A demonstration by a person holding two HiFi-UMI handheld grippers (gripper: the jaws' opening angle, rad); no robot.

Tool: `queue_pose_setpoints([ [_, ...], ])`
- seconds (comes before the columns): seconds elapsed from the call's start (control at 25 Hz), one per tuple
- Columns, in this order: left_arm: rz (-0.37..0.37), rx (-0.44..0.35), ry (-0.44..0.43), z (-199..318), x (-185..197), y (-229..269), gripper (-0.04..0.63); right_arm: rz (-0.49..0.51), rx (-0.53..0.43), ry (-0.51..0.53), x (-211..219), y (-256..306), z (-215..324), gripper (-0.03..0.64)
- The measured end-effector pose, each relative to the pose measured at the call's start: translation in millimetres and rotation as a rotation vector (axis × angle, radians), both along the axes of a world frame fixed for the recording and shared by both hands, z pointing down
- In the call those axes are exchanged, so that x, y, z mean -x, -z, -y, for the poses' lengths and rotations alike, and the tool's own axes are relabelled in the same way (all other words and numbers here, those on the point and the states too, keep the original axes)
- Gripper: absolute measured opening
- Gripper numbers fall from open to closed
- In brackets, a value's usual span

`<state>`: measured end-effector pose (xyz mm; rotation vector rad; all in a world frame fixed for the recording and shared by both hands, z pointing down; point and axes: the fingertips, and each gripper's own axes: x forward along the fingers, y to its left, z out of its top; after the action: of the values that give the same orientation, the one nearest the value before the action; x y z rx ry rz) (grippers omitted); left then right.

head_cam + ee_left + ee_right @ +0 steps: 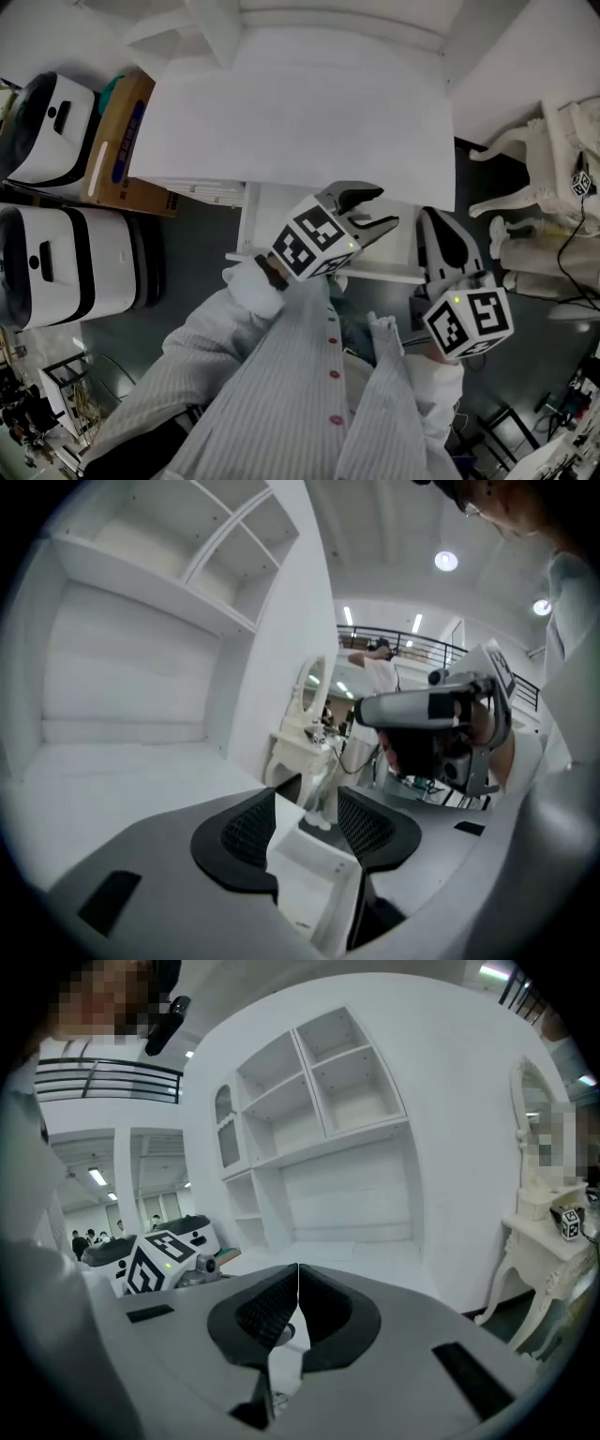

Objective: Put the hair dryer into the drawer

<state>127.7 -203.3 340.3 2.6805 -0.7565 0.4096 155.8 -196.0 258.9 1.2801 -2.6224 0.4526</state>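
The right gripper (pixel 298 1286) has its jaws meeting tip to tip; white open shelving (pixel 323 1115) stands ahead, a dressing table (pixel 539 1239) to its right

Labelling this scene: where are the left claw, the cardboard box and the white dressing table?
left claw (pixel 381 208), head view, midway between its open fingertips.
cardboard box (pixel 136 117), head view, brown top face.
white dressing table (pixel 551 1244), right gripper view, front apron.

We are seeing only part of the drawer (pixel 398 262), since the left gripper (pixel 384 208) is covering its middle. The dressing table (pixel 561 155) is running off the right edge.
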Motion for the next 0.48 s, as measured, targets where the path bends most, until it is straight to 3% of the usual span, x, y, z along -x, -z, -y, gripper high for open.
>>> queue_pose_setpoints([
  [0.32, -0.159, -0.172, 0.148, 4, 24, 103, 0.103, 0.014, -0.143, 0.065, 16, 49, 7, 0.011],
  [0.48, -0.185, -0.222, 0.186, -1, 37, 134, 0.027, 0.022, -0.187, 0.1, 29, 65, 9, 0.011],
])
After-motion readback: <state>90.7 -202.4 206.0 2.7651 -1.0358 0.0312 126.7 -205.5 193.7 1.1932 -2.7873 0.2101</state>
